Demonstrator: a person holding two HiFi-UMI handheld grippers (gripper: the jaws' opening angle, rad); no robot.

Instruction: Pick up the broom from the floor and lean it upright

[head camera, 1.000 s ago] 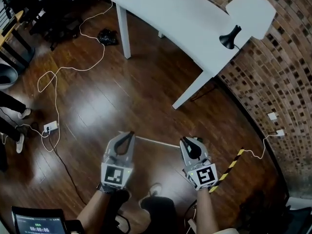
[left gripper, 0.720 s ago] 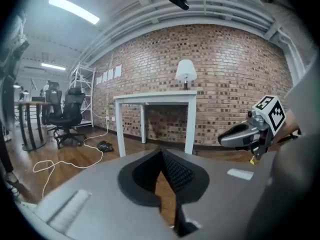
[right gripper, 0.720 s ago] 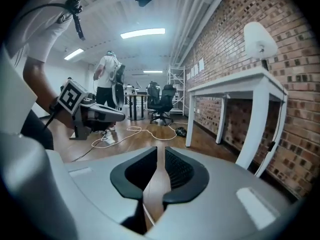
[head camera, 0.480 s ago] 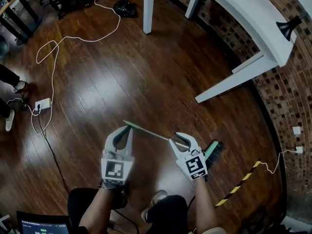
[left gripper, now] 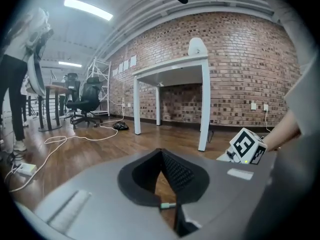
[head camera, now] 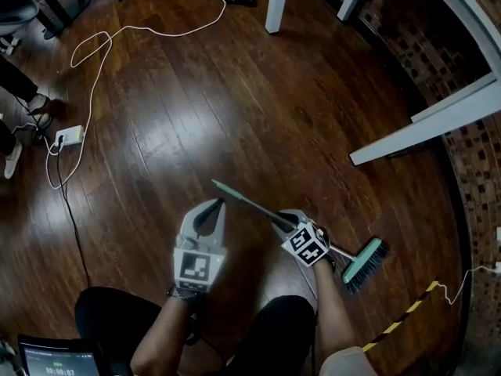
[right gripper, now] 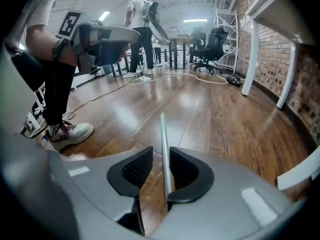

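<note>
**Head view entry: broom, low on wood floor, with two hand-held tongs**

Item 1, broom point(head camera: 243, 200): slim pale handle with a green tip, running diagonally from the centre of the floor point(head camera: 235, 92) down to a teal head point(head camera: 363, 262) with dark bristles. The head sits near a black-and-yellow striped strip point(head camera: 399, 319). Whether the handle fully rests on the boards cannot be told.

Item 2, right gripper point(head camera: 279, 219): angled down over the handle. Its jaws have just been opening and stand apart. The right gripper view shows the handle point(right gripper: 163, 139) running between them, close along one pad, with a clear gap to the other. It is not clamped.

Item 3, left gripper point(head camera: 215, 204): beside the green tip, apart from the broom. Its tips meet, and nothing is held between them.

Surroundings: white table leg point(head camera: 427, 131), brick wall point(head camera: 477, 155), white cable point(head camera: 94, 77) looping to a power strip point(head camera: 69, 136).
</note>
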